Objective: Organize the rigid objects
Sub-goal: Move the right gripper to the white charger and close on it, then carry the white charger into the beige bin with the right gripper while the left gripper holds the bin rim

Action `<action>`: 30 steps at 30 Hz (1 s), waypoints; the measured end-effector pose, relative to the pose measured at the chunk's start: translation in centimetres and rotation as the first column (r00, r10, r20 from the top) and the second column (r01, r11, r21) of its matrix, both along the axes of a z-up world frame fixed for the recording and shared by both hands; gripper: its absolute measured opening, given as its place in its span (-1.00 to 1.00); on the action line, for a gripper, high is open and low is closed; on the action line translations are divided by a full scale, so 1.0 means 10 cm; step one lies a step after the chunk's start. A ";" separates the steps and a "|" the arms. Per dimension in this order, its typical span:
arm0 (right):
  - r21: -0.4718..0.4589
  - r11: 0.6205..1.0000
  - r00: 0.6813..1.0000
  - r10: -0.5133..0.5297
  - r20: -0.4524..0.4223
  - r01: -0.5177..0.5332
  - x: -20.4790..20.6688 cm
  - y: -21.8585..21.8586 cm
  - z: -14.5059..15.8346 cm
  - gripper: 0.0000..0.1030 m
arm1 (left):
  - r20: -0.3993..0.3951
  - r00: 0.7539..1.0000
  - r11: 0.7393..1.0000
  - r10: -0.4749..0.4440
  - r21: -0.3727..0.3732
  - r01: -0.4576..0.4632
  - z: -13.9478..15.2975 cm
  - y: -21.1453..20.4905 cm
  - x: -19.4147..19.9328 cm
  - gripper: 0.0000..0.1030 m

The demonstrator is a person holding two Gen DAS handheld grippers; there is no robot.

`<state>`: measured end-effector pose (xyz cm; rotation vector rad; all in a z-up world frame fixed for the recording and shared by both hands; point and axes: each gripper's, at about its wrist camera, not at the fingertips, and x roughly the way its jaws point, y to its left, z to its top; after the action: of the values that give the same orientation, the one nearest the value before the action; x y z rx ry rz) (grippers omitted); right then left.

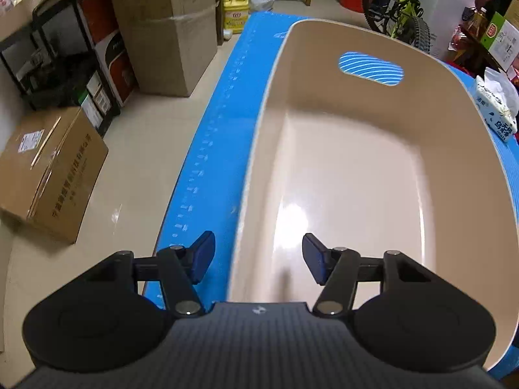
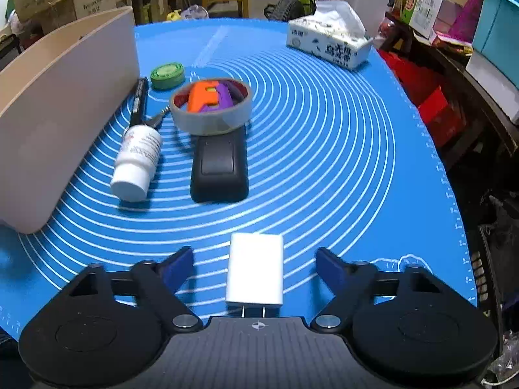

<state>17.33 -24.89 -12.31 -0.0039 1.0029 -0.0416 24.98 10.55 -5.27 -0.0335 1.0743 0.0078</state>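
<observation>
We see the surface under a blue mat (image 2: 324, 168) carrying a beige bin (image 2: 65, 123), white bottle (image 2: 138, 162), black case (image 2: 220, 168), tape roll (image 2: 211, 113), white charger (image 2: 254, 272) and tissue pack (image 2: 327, 45).

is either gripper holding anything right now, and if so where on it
Nothing is held. The right gripper has its jaws open around the white charger without touching it. The left gripper hangs open over the beige bin.

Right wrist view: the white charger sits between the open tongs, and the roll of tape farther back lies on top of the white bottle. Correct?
Not quite. The right wrist view shows the roll of tape resting on the black case, not the white bottle, which lies apart, left of it. The white charger does sit between the open right tongs.
</observation>
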 end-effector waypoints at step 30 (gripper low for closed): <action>0.014 0.994 0.944 0.102 0.313 -0.112 0.39 0.47 1.15 -0.17 | -0.011 1.000 0.999 0.012 -0.037 -0.012 -0.03 0.07 0.01 -0.88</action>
<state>21.22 -20.23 -0.84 -0.0220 0.6847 0.0714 25.08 11.28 -5.55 -0.0732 1.0851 -0.0011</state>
